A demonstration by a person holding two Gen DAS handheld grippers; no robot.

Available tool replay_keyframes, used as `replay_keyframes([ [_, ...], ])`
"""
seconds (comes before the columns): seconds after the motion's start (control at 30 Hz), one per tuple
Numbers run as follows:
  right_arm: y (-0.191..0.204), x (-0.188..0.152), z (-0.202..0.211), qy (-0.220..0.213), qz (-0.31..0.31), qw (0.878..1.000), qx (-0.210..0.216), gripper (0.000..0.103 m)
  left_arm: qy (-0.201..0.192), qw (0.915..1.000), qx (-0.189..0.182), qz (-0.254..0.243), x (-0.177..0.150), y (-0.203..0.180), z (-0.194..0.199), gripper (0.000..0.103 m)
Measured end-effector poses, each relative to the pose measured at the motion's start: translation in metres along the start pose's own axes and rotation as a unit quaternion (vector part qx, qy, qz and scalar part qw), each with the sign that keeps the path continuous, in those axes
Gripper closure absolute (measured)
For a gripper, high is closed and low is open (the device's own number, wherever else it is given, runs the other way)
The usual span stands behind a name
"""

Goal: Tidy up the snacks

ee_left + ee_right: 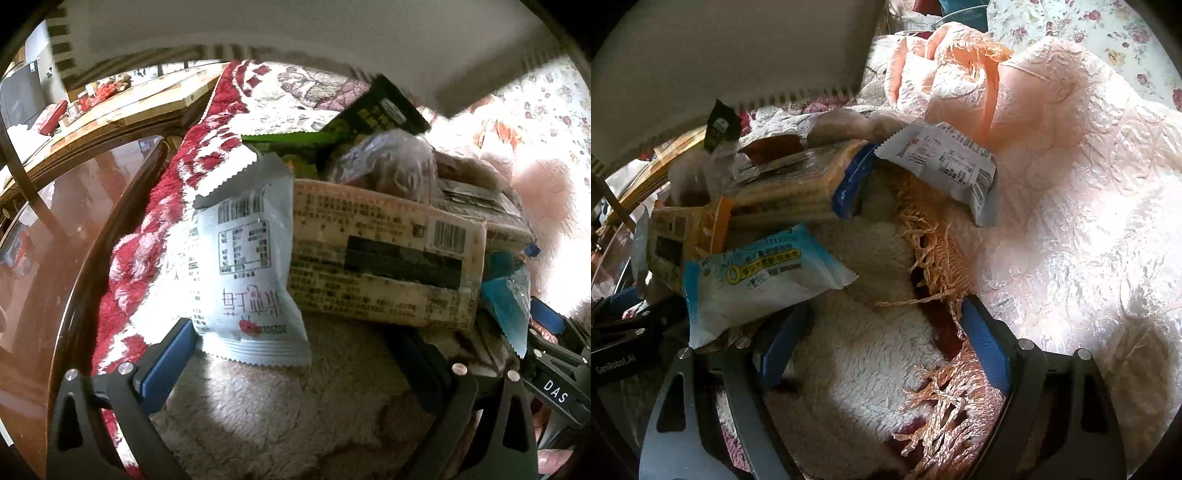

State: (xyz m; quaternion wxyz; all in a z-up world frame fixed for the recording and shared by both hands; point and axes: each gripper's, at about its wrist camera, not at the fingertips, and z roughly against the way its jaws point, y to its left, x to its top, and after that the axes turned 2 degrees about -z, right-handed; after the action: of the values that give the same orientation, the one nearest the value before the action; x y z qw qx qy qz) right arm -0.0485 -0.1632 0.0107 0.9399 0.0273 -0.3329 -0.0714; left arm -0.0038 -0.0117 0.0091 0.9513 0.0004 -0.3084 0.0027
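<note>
Grey foil snack packet (247, 273) leans on the cracker box (384, 258) amid piled snacks on the fleece blanket (288, 413). Both left gripper (295, 354) and right gripper (882, 343) gape wide, empty; gathering seems underway. Next, close on the packet.

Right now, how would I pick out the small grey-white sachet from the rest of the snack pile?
Find the cream fleece blanket with the snack pile on it. The long beige cracker pack lies across the pile; the grey-white sachet leans against its left end, by the left claw. Alone among them, it is pale grey with zigzag ends and a red stamp.
</note>
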Motion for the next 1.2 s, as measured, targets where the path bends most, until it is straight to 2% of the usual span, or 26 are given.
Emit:
replay_keyframes([
  [1.2, -0.0018, -0.0006, 0.0017, 0.002, -0.004, 1.000, 0.005, 0.018, 0.000, 1.0000, 0.000, 0.000, 0.0000, -0.0001, 0.0002, 0.000],
])
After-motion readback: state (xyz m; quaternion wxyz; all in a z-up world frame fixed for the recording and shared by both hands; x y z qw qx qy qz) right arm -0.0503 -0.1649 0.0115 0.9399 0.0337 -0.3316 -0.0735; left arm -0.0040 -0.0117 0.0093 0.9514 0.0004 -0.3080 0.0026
